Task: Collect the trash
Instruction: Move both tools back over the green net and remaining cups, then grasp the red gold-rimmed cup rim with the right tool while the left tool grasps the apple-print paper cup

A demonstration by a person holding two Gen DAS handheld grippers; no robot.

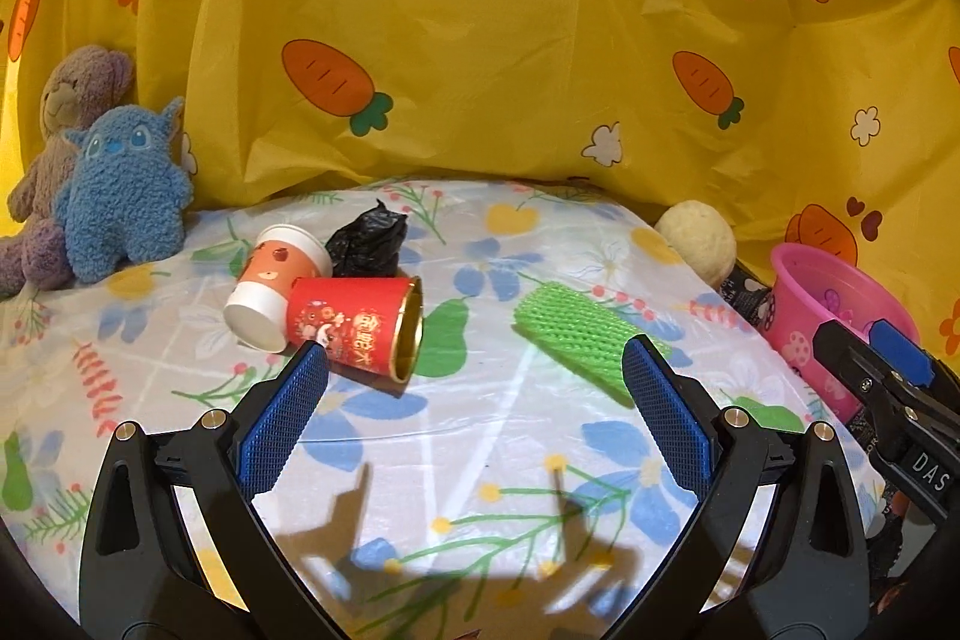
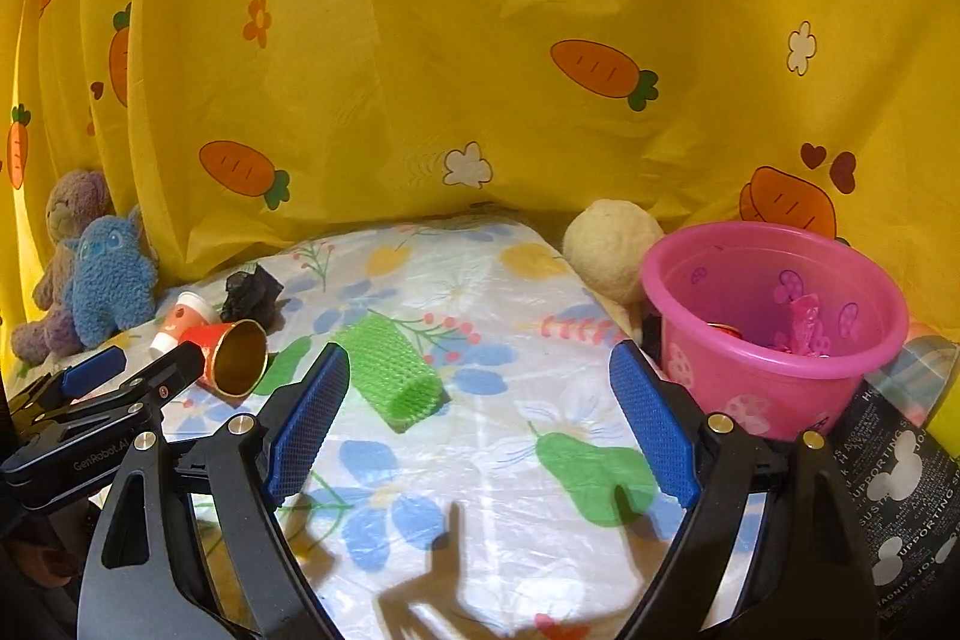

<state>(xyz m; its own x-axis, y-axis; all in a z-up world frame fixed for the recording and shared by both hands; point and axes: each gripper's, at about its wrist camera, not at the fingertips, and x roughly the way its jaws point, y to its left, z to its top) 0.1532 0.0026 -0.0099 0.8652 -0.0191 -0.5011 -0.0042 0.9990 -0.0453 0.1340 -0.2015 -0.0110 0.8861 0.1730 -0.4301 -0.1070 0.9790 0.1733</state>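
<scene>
From the left wrist, the left gripper point(image 1: 474, 400) is hovering with jaws spread and empty; the red cup point(image 1: 354, 325), white cup point(image 1: 276, 286) and black bag point(image 1: 367, 244) are lying together toward the table's point(image 1: 480, 436) far left corner, the green foam net point(image 1: 576, 334) mid-table.

From the right wrist, the right gripper point(image 2: 480, 418) is hanging spread and empty, the pink bucket point(image 2: 774, 334) sitting at the right edge. Straddling the net squarely before closing looks wisest.
</scene>
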